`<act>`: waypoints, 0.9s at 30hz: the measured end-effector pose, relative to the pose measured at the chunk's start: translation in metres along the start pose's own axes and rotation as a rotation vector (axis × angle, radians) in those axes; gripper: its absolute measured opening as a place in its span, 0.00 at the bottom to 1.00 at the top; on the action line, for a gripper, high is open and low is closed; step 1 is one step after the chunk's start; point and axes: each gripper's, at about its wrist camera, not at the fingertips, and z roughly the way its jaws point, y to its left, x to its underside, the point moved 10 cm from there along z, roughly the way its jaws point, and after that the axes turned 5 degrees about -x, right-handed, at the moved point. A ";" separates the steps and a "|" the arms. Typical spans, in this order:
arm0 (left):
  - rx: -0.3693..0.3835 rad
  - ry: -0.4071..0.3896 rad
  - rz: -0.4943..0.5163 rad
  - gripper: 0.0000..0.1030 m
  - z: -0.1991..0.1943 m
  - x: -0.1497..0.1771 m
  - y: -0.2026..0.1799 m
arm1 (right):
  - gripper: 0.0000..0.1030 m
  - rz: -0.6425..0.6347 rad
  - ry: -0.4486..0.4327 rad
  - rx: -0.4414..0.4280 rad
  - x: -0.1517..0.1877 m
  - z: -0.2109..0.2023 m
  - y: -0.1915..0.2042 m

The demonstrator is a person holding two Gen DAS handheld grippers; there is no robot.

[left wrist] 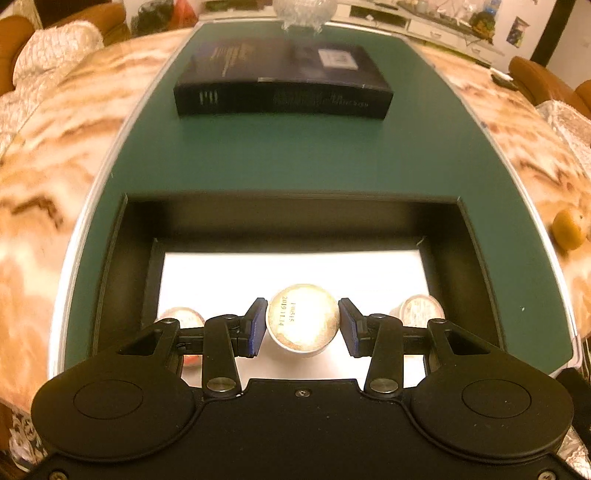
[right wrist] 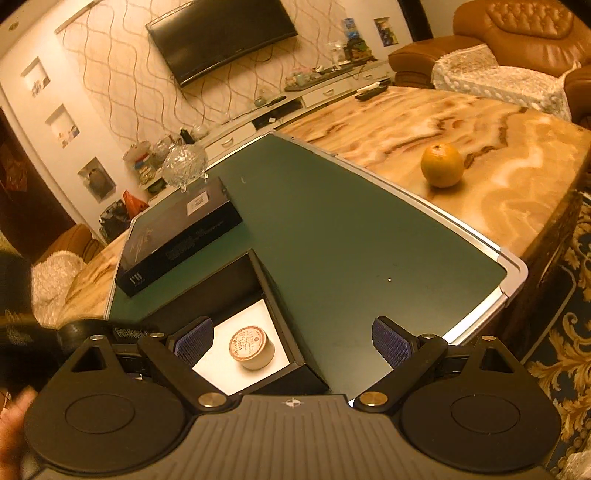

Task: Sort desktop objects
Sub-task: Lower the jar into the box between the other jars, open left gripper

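My left gripper is shut on a small round tin with a printed date on its lid. It hangs over the white lining of an open black box. Two more tins lie in the box, one at the left and one at the right, both partly hidden by the fingers. My right gripper stands open with nothing between its fingers, above the near right corner of the black box. One tin shows inside the box there.
A dark flat book-like box lies farther back on the green mat, with a glass bowl behind it. An orange sits on the marble tabletop right of the mat. Sofas stand around the table.
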 end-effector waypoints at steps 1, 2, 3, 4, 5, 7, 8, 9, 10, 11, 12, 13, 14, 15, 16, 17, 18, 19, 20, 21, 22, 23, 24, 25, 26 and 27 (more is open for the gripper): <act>-0.005 0.003 0.000 0.40 0.003 0.002 -0.001 | 0.93 0.005 -0.001 0.002 0.000 0.000 -0.001; -0.008 0.007 0.000 0.40 0.007 0.003 -0.002 | 0.93 0.009 -0.002 0.004 -0.001 0.000 -0.003; -0.003 0.013 -0.002 0.40 0.010 0.005 -0.003 | 0.93 0.014 0.000 0.006 -0.001 0.000 -0.004; 0.006 0.020 -0.005 0.40 0.012 0.007 -0.003 | 0.93 0.018 0.002 0.008 -0.001 0.001 -0.005; 0.008 0.027 -0.006 0.40 0.015 0.009 -0.004 | 0.93 0.023 0.006 0.009 -0.001 0.002 -0.007; 0.003 0.032 -0.005 0.40 0.020 0.011 -0.004 | 0.93 0.029 0.012 0.011 -0.001 0.003 -0.008; 0.000 0.034 -0.005 0.40 0.023 0.011 -0.005 | 0.93 0.032 0.015 0.011 -0.001 0.004 -0.008; -0.001 0.036 -0.005 0.40 0.024 0.012 -0.005 | 0.93 0.033 0.017 0.012 0.000 0.005 -0.008; 0.000 0.037 -0.005 0.40 0.026 0.012 -0.005 | 0.93 0.032 0.020 0.011 0.000 0.005 -0.007; -0.001 0.035 -0.004 0.40 0.027 0.012 -0.006 | 0.93 0.029 0.020 0.010 0.000 0.005 -0.007; -0.001 0.032 -0.005 0.40 0.027 0.012 -0.006 | 0.93 0.027 0.020 0.010 0.001 0.005 -0.006; 0.000 0.031 -0.004 0.40 0.028 0.011 -0.006 | 0.93 0.024 0.020 0.010 0.001 0.005 -0.005; -0.001 0.031 -0.001 0.40 0.028 0.011 -0.007 | 0.93 0.023 0.020 0.011 0.001 0.005 -0.005; -0.004 0.033 0.004 0.40 0.029 0.013 -0.007 | 0.93 0.024 0.021 0.011 0.001 0.005 -0.005; -0.006 0.034 0.008 0.40 0.029 0.014 -0.008 | 0.93 0.026 0.022 0.012 0.001 0.006 -0.005; -0.008 0.033 0.009 0.40 0.029 0.015 -0.008 | 0.93 0.029 0.024 0.012 0.001 0.006 -0.006; -0.011 0.033 0.011 0.40 0.029 0.016 -0.008 | 0.93 0.032 0.025 0.012 0.001 0.006 -0.006; -0.011 0.032 0.010 0.42 0.029 0.016 -0.008 | 0.93 0.035 0.026 0.012 0.001 0.006 -0.006; -0.014 0.030 0.014 0.51 0.029 0.016 -0.008 | 0.93 0.036 0.028 0.012 0.001 0.006 -0.006; -0.022 0.022 0.020 0.58 0.028 0.016 -0.008 | 0.93 0.037 0.028 0.012 0.002 0.006 -0.006; -0.029 0.010 0.026 0.69 0.026 0.016 -0.007 | 0.93 0.037 0.028 0.012 0.002 0.006 -0.006; -0.031 -0.003 0.026 0.73 0.025 0.016 -0.007 | 0.93 0.035 0.028 0.011 0.002 0.006 -0.005; -0.027 -0.010 0.022 0.73 0.021 0.016 -0.006 | 0.93 0.032 0.028 0.012 0.002 0.006 -0.005; -0.022 -0.017 0.017 0.73 0.018 0.016 -0.005 | 0.93 0.030 0.027 0.013 0.002 0.005 -0.004; -0.015 -0.020 0.008 0.75 0.015 0.017 -0.003 | 0.93 0.029 0.026 0.014 0.002 0.005 -0.004; -0.012 -0.021 -0.004 0.75 0.010 0.018 0.000 | 0.93 0.029 0.025 0.015 0.002 0.005 -0.004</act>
